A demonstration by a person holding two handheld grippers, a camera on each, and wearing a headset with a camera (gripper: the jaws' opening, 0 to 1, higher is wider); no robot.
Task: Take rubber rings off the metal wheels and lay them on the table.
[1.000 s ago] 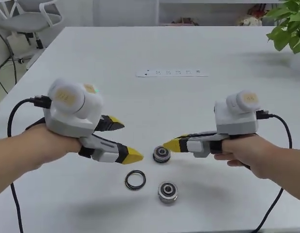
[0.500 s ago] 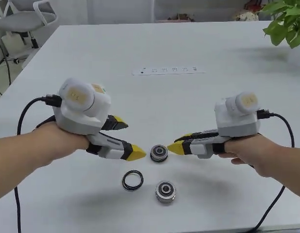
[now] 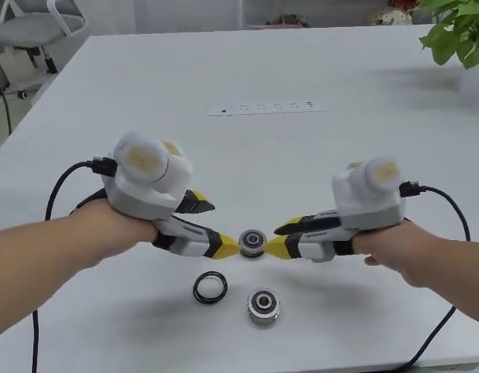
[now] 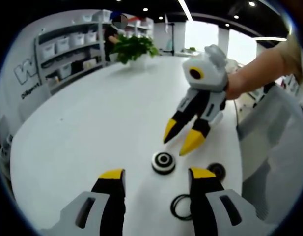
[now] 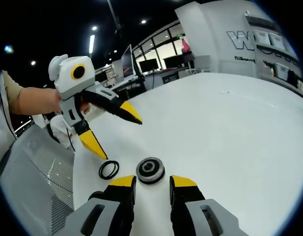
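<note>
- Head view: the white table [image 3: 363, 116] is smooth and matte. A round metal wheel [image 3: 252, 242] with a dark centre lies flat near its front edge.
- The left gripper [image 3: 217, 227] has its yellow-tipped jaws spread wide. Its lower tip points at the wheel's left side.
- The right gripper [image 3: 275, 238] has its jaws parted more narrowly, and its lower tip is at the wheel's right side. Whether either tip touches the wheel is hard to make out.
- A loose black rubber ring [image 3: 210, 287] lies flat nearer the front edge, just beside a second wheel [image 3: 263, 304].
- Further back lies a flat white power strip [image 3: 266, 106]. A leafy plant [image 3: 456, 31] is cut off at the top right corner.
- Left gripper view: the left gripper [image 4: 157, 173] is wide open and holds nothing, with the wheel [image 4: 163, 162] lying on the table between and just ahead of its tips.
- The right gripper [image 4: 180, 140] points down at the wheel from beyond it.
- The rubber ring [image 4: 180, 206] is partly hidden behind a jaw. The second wheel [image 4: 216, 170] is a dark disc, half covered.
- Right gripper view: the right gripper [image 5: 152, 182] is parted about as wide as the wheel [image 5: 150, 170], which sits just ahead of its tips, ungripped. The wheel's rim looks dark, but whether that is rubber is unclear.
- The left gripper [image 5: 117, 133] is spread open, above the rubber ring [image 5: 108, 169].
</note>
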